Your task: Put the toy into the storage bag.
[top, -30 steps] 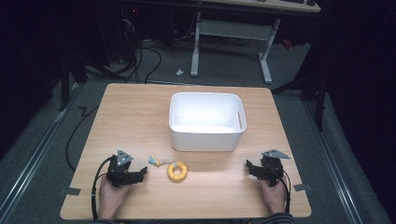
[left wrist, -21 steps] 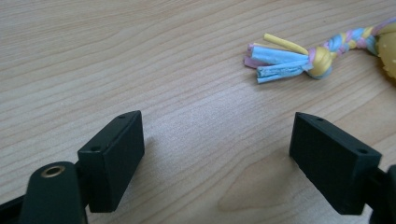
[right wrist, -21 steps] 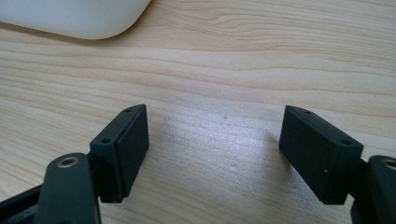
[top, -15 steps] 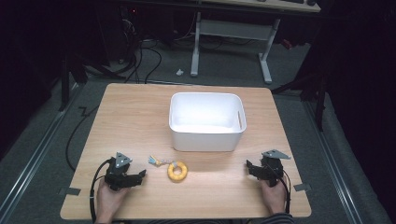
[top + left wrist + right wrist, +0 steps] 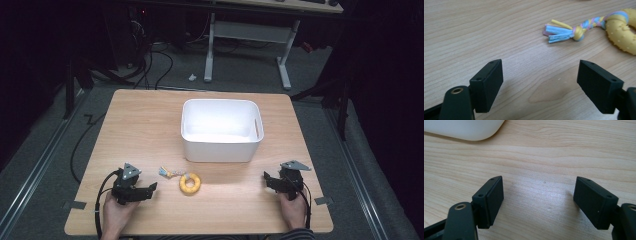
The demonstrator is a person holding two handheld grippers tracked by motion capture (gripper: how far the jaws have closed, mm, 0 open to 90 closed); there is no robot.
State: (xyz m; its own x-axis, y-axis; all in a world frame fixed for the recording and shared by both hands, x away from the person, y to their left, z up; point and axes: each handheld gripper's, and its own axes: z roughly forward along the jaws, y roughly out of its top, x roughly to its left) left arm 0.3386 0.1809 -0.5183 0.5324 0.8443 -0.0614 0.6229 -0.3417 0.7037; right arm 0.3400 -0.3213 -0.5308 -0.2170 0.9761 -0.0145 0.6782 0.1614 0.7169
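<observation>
On my left, the left gripper (image 5: 151,189) rests on the table (image 5: 150,120) with its jaws wide apart and nothing between them, having just narrowed slightly. Just to its right lies the yellow ring toy (image 5: 190,183), its braided tassel (image 5: 564,32) pointing back toward that gripper, near the white bin (image 5: 220,150). Far right, my right gripper (image 5: 267,180) sits wide open and empty.
</observation>
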